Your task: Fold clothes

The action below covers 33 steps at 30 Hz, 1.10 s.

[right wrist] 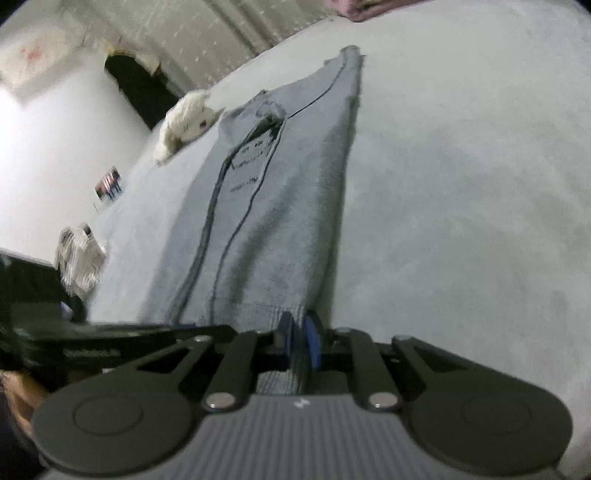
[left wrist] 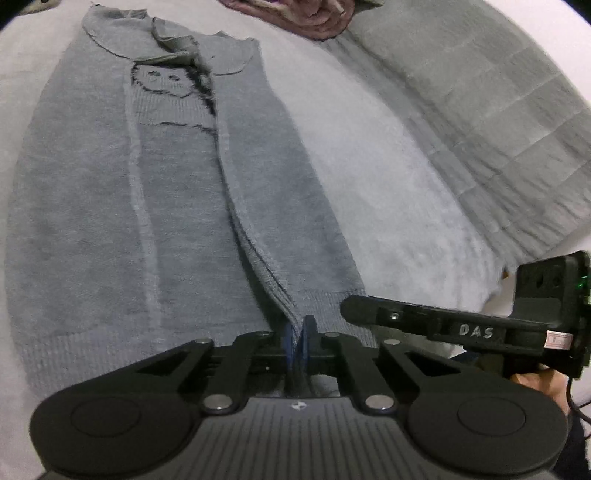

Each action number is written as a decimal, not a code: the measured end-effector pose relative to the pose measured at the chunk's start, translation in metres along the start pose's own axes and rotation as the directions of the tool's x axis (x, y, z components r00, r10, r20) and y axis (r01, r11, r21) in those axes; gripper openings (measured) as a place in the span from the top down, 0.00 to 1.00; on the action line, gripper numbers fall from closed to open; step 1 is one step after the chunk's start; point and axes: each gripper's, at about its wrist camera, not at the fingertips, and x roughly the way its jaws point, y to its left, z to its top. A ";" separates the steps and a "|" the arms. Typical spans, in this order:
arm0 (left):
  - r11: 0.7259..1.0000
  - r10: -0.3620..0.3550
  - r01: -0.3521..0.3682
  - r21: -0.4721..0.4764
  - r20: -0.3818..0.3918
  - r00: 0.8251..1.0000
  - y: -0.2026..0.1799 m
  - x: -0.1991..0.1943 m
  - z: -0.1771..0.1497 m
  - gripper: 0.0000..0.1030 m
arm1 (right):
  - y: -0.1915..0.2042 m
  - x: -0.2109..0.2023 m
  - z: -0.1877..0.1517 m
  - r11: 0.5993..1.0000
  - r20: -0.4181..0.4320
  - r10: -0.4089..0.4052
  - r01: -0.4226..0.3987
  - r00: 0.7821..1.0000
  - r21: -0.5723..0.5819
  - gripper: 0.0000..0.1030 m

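A grey knit sweater (left wrist: 184, 206) with a dark drawn face lies flat on the white bed (left wrist: 369, 177), its sides folded inward and its hem toward me. My left gripper (left wrist: 298, 328) is shut on the hem where the folded edge ends, with the blue pads (left wrist: 308, 332) pinching the fabric. My right gripper (right wrist: 298, 326) is shut on the hem's right corner of the sweater (right wrist: 266, 206), and knit fabric shows between its pads (right wrist: 312, 339). The two grippers sit side by side at the hem: the right gripper (left wrist: 354, 308) is just to the left one's right.
A grey quilted blanket (left wrist: 480, 110) lies along the right, with a maroon garment (left wrist: 314, 18) at the far end. Left of the sweater lie a crumpled white cloth (right wrist: 184, 122), a small striped item (right wrist: 109, 188) and a pale folded piece (right wrist: 79, 258). A hand (left wrist: 535, 380) holds the right gripper.
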 end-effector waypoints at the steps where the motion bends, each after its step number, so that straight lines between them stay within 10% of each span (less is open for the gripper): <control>1: 1.000 -0.017 0.017 0.008 0.009 1.000 -0.003 -0.002 -0.001 0.97 | -0.006 -0.007 -0.001 0.999 0.008 0.027 -0.027 1.000 0.032 0.91; 9: 0.987 0.098 -0.096 0.129 -0.006 0.995 -0.018 0.008 -0.005 0.96 | -0.014 -0.003 -0.005 0.999 -0.009 -0.045 0.045 0.999 0.012 0.95; 15: 0.990 0.083 -0.082 0.116 -0.002 0.997 -0.012 0.004 -0.007 0.96 | -0.006 -0.011 0.001 1.000 0.075 0.023 -0.024 0.997 0.009 0.49; 20: 0.996 0.057 -0.059 0.071 0.025 0.998 -0.008 0.005 -0.007 0.96 | 0.009 0.016 0.010 0.997 0.053 -0.060 0.062 0.997 -0.053 0.56; 22: 0.998 0.044 -0.045 0.041 0.033 0.998 -0.006 0.008 -0.006 0.96 | 0.008 0.021 0.008 0.997 0.046 -0.067 0.069 0.997 -0.039 0.92; 28: 0.999 -0.033 0.032 0.020 0.032 0.999 -0.007 0.012 -0.008 0.97 | -0.023 -0.006 0.010 0.991 0.082 0.038 -0.048 0.996 0.126 0.93; 33: 0.997 0.028 -0.029 0.067 0.021 0.999 -0.013 0.014 -0.010 0.96 | -0.022 0.006 0.010 0.997 0.036 -0.012 0.010 0.999 0.074 0.92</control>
